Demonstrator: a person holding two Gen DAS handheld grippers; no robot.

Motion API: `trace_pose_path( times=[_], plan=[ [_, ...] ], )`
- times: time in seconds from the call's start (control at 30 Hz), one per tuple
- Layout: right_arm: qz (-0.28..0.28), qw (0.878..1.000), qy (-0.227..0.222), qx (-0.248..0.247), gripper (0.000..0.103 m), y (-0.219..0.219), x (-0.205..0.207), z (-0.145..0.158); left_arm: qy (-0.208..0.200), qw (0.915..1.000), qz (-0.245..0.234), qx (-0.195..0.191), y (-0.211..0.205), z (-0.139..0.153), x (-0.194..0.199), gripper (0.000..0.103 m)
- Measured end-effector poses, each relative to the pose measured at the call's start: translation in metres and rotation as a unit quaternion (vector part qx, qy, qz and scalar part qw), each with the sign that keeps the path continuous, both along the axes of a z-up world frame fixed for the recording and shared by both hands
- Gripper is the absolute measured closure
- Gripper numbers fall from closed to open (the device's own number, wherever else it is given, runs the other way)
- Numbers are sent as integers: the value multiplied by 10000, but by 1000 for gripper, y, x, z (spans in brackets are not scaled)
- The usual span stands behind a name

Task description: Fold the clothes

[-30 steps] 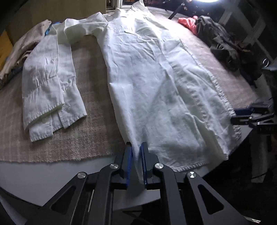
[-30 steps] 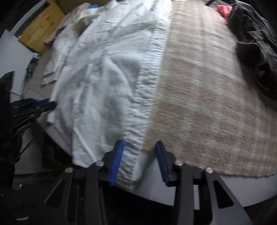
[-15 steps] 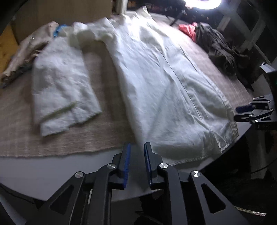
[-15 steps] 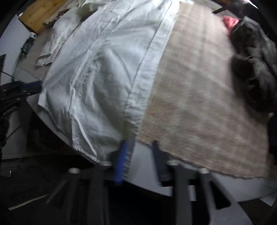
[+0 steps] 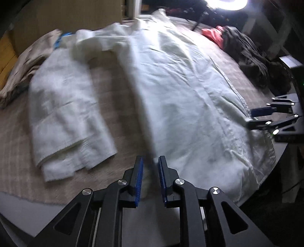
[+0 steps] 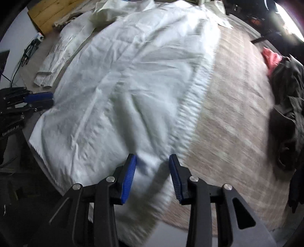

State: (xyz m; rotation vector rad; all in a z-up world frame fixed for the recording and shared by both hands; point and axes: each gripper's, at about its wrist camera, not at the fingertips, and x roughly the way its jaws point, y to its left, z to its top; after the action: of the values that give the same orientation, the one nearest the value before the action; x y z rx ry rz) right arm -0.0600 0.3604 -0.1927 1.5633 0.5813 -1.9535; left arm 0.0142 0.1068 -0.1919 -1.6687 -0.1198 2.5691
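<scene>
A white long-sleeved shirt [image 5: 180,91] lies flat on a beige checked cloth [image 5: 117,91] over a round table; it also shows in the right wrist view [image 6: 133,79]. One sleeve [image 5: 64,114] is folded down at its left. My left gripper [image 5: 150,171] is open over the shirt's lower left hem corner, holding nothing. My right gripper [image 6: 152,171] is open over the lower right hem beside the button placket [image 6: 191,106]. Each gripper shows in the other's view: the right one [image 5: 266,115] and the left one [image 6: 36,100].
A dark garment pile [image 5: 252,55] with a pink item [image 5: 212,36] lies at the table's far right. Beige folded clothes [image 5: 24,64] lie at the far left. The table edge [image 5: 38,212] runs just in front of my grippers. A bright lamp [image 5: 228,2] shines at the back.
My left gripper has let go of the shirt's hem corner and opened. Both grippers have moved forward over the hem, and the hem now lies further onto the table.
</scene>
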Motion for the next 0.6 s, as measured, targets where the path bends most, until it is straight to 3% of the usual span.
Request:
trace_pose_path(
  times=[0.07,0.17,0.27,0.4,0.53,0.6],
  plan=[
    [-168,9986,-200,-468,68,17,-5,30,82,9997,172,-121,-18,11,11,84],
    [-346,9891,-501,-1342,66,36,-13,85,113,9989,311,-321,-44,25,20,65],
    [-113,9797,-393,-1962,66,30,-24,145,188,9975,242,-636,-51,36,13,62],
    [450,9763,68,-2116,59,-4,-56,209,284,9913,-242,-1262,-29,33,-13,53],
    [860,9733,505,-2066,59,-38,-103,252,20,9881,-232,-1519,-33,8,-43,53],
    [970,9719,805,-1988,59,-59,-127,257,-136,9875,-167,-1562,-43,-3,-51,54]
  ],
)
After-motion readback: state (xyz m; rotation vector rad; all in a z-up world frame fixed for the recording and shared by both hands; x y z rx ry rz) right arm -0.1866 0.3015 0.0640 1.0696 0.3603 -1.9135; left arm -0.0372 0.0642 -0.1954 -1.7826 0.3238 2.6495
